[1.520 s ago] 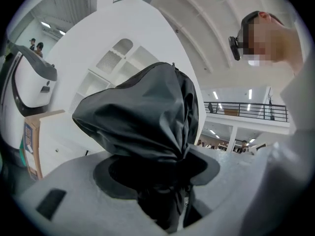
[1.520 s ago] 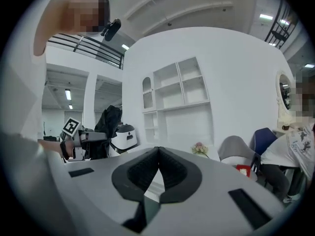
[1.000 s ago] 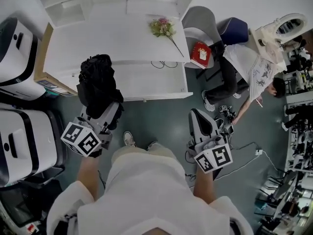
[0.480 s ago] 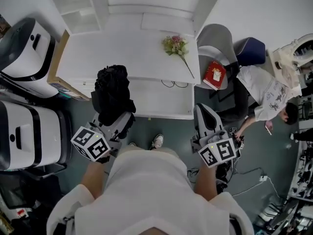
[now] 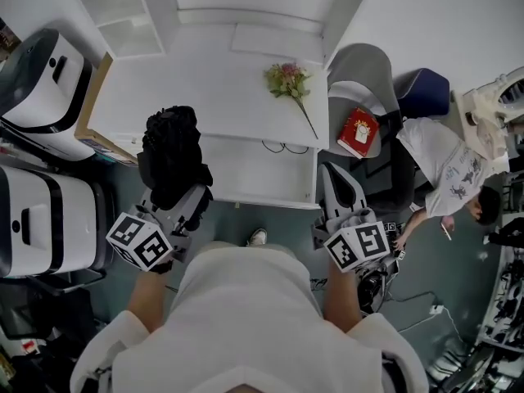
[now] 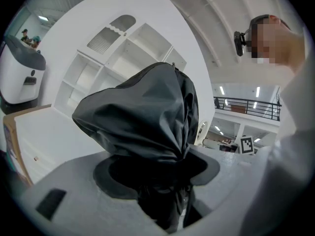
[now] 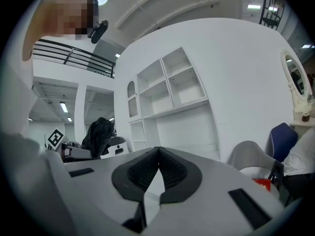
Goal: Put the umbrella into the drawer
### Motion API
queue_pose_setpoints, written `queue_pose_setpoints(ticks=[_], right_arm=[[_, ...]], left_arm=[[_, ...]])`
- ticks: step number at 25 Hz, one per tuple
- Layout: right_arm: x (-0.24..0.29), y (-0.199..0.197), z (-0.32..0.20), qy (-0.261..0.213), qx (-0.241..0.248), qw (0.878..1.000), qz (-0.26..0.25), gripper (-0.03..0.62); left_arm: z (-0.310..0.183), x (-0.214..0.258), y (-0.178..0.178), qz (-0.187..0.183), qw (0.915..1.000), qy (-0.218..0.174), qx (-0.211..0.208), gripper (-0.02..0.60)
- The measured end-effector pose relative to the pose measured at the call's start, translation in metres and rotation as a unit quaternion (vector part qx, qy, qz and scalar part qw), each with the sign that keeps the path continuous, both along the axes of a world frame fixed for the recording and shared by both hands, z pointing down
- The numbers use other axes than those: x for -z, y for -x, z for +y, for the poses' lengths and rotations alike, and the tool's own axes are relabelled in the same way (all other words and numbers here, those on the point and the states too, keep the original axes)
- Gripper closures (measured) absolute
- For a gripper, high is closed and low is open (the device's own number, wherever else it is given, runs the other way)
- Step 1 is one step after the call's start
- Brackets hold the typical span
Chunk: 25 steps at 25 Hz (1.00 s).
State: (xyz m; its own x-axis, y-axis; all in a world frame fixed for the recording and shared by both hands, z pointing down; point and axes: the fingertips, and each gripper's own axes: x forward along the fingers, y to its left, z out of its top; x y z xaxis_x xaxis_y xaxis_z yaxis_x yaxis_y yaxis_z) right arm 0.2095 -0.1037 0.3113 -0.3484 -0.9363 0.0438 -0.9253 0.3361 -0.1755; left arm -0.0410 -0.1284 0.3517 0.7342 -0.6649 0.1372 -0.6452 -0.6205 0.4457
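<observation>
**Umbrella gripped over the desk's front left corner**

The black folded umbrella point(image 5: 172, 155) is clamped in the left gripper point(image 5: 183, 196), whose jaws press partway closed on the bunched fabric. It is held above the front left corner of the white desk point(image 5: 213, 88). The drawer point(image 5: 254, 174) stands pulled out along the desk's front edge. The right gripper point(image 5: 334, 180), jaws together on nothing, hangs beside the drawer's right end. 1 flower sprig point(image 5: 286, 80) lies near the desk's right edge.
</observation>
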Motion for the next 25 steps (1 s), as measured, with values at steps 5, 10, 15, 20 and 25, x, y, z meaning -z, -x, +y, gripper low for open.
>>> queue_pose_setpoints(ticks=[5,10,15,20,25], right_arm=[[-0.013,0.005,-0.019,0.018,0.029,0.999,-0.001,0.594],[-0.026,0.008,-0.022,0.037,0.047,0.998,-0.004,0.594],[-0.044,0.003,-0.018,0.058,0.053,0.997,-0.006,0.594],[-0.069,0.007,-0.013,0.083,0.063,0.994,-0.014,0.594],[-0.09,0.014,-0.008,0.101,0.074,0.992,-0.019,0.594]], left_arm=[[-0.009,-0.013,-0.006,-0.032,0.9995,0.003,0.005,0.313],[-0.013,-0.039,-0.01,-0.111,0.9938,-0.004,-0.01,0.313],[-0.017,-0.065,-0.017,-0.173,0.9838,-0.001,-0.045,0.313],[-0.025,-0.093,-0.029,-0.233,0.9692,-0.013,-0.079,0.313],[-0.029,-0.128,-0.038,-0.281,0.9527,-0.014,-0.116,0.313]])
